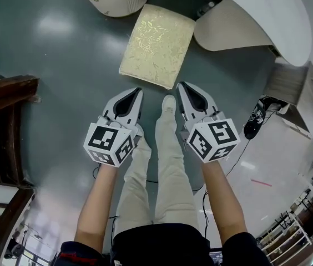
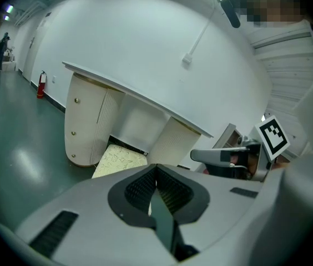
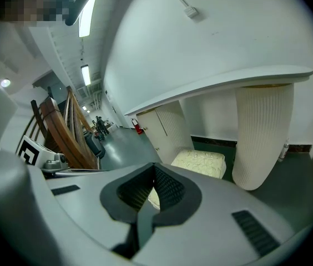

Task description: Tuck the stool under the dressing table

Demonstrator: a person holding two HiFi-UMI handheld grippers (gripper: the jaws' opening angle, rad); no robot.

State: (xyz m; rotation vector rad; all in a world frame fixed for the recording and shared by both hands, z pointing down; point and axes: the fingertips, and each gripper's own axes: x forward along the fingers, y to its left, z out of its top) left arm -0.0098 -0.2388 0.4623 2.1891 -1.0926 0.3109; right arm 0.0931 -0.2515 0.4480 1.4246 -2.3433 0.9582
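Stool (image 1: 156, 46), far end under dressing table (image 1: 256, 15); left tongs (image 1: 137, 93) and right tongs (image 1: 181, 87) beside stool's near edge, both closed, empty.

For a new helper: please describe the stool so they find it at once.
Find the white dressing table with the curved top. At its opening stands the stool: low, rectangular, the only thing with a cream, gold-patterned cushion.

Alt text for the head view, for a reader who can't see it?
Seen from above, a stool with a cream patterned cushion stands on grey floor, its far end at the opening of a white dressing table. The left tool and right tool, both shut, point at its near edge.
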